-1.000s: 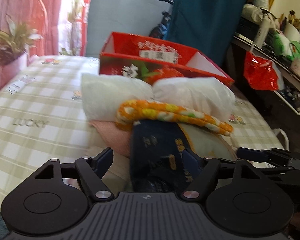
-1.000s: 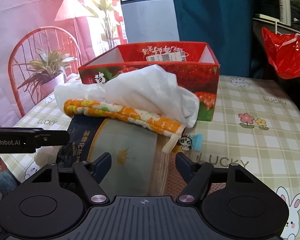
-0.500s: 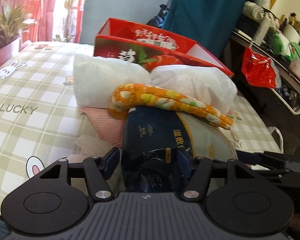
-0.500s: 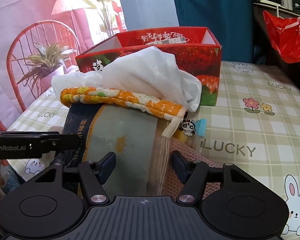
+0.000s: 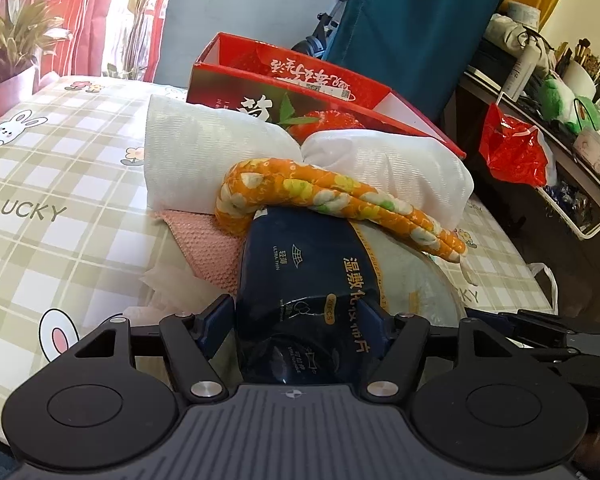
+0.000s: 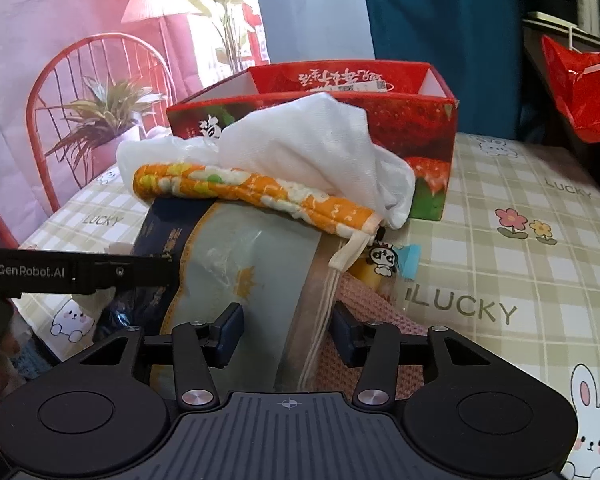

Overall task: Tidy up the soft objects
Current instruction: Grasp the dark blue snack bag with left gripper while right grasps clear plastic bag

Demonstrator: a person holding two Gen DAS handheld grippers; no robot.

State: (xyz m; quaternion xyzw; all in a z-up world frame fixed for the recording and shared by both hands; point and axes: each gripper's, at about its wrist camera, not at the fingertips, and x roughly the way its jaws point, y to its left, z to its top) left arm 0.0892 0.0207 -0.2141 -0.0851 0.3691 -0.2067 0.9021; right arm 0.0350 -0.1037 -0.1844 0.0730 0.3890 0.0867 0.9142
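A soft navy and grey pack (image 5: 312, 264) lies on the checked tablecloth with an orange floral cloth (image 5: 332, 196) draped over it. A white cloth (image 5: 204, 160) lies behind them and a pink cloth (image 5: 208, 244) underneath. My left gripper (image 5: 296, 320) holds the pack's navy end, both pads against its sides while the jaws ease apart. My right gripper (image 6: 288, 334) straddles the pack's grey end (image 6: 252, 272) with its jaws closing; a sliver of space shows at the right pad. A red strawberry box (image 6: 412, 128) stands open behind the pile.
A red chair (image 6: 96, 80) and a potted plant (image 6: 104, 116) stand past the table's far left edge. A red plastic bag (image 5: 512, 152) hangs off a cluttered shelf on the right. A small panda tag and blue tab (image 6: 388, 258) lie beside the pile.
The left gripper has pushed in along the pack, so the navy end sits deeper between its fingers. The right gripper's fingers have drawn closer together around the grey end.
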